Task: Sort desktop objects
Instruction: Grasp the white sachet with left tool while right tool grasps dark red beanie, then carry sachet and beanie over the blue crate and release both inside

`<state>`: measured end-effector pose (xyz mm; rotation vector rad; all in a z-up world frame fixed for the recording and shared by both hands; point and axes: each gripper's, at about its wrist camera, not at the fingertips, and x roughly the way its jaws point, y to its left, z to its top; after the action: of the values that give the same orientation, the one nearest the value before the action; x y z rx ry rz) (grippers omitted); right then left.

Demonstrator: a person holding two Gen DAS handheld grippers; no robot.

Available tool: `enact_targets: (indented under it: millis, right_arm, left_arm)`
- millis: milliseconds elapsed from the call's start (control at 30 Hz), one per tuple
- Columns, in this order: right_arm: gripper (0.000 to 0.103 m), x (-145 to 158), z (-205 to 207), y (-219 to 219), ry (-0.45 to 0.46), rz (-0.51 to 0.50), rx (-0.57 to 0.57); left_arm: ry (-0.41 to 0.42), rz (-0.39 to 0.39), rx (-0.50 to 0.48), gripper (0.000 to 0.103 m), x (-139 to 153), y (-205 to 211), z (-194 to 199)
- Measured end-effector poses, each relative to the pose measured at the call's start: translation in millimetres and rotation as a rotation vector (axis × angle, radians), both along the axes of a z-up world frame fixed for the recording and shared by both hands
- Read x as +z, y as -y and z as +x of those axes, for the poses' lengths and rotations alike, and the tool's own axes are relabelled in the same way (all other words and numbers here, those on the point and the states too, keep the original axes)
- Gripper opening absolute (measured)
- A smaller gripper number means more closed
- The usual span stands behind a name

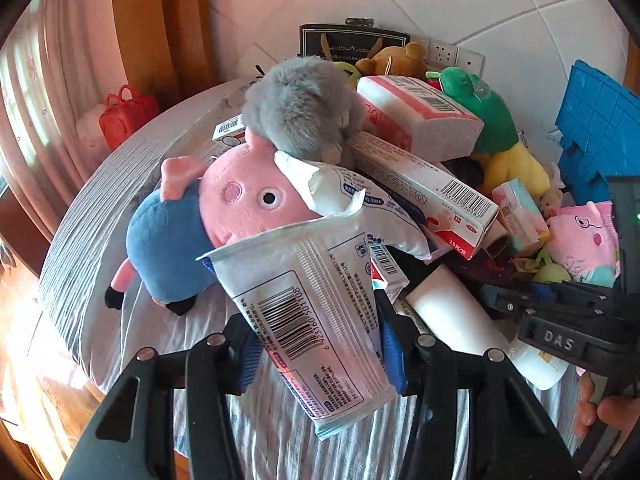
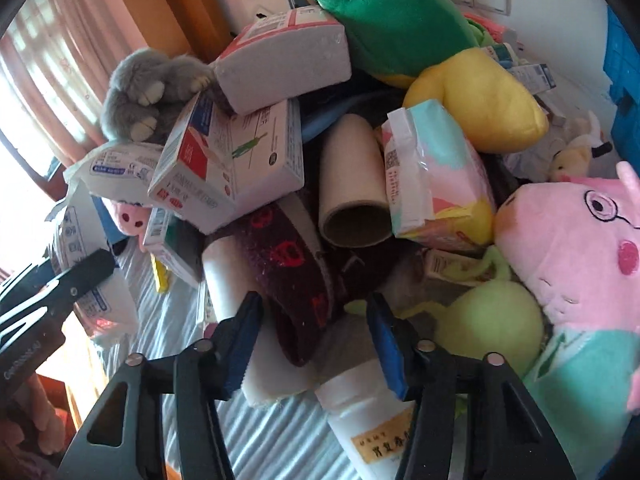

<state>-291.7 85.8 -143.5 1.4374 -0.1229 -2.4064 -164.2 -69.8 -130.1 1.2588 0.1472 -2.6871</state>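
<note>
The left claw (image 1: 316, 354) is clamped on a white barcoded tube (image 1: 308, 312), held above the striped cloth (image 1: 96, 240) near the bench's curved left edge, where open room is left. The right claw (image 2: 312, 344) is set astride a dark red slipper (image 2: 296, 276) and a white bottle (image 2: 360, 420); whether they are pinched cannot be told. The heap of boxes and plush toys is crowded against the wall.

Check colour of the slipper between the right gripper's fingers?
Dark maroon slipper with red motifs; clearest in the right wrist view.

left gripper (image 1: 316, 344) clamped; right gripper (image 2: 316, 344) closing
</note>
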Motion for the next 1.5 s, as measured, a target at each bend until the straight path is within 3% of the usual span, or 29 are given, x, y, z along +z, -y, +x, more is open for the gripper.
enact_targets:
  millis: [33,167,233,333,500,900,1233,1500]
  right_arm:
    - [0.025,-2,-4,2,0.005,0.012,-0.004]
    - [0.017,-10,-15,14,0.01,0.045,0.012]
    - [0.015,2,-10,17,-0.027,0.066,0.006]
    - [0.012,37,2,15,-0.119,0.075,-0.009]
    - [0.012,103,8,21,-0.279,0.112,-0.017]
    - [0.011,222,-12,30,-0.528,0.213,-0.094]
    - [0.011,326,1,-60,-0.691,0.193,-0.265]
    - [0.011,424,40,-186,-0.784,0.208,-0.462]
  left_arm:
    - [-0.002,0.005,-0.011,0.049,1,-1,-2]
    - [-0.017,0.008,-0.046,0.049,7,1,-7]
    - [-0.053,-0.012,-0.065,0.049,21,0,-8]
    - [-0.136,-0.041,-0.092,0.049,49,2,-11]
    - [-0.222,-0.024,-0.137,0.049,86,11,-30]
    - [-0.251,0.021,-0.241,0.049,129,1,-83]
    - [-0.337,0.065,-0.375,0.049,207,-79,-105]
    - [-0.39,0.1,-0.589,0.049,279,-205,-112]
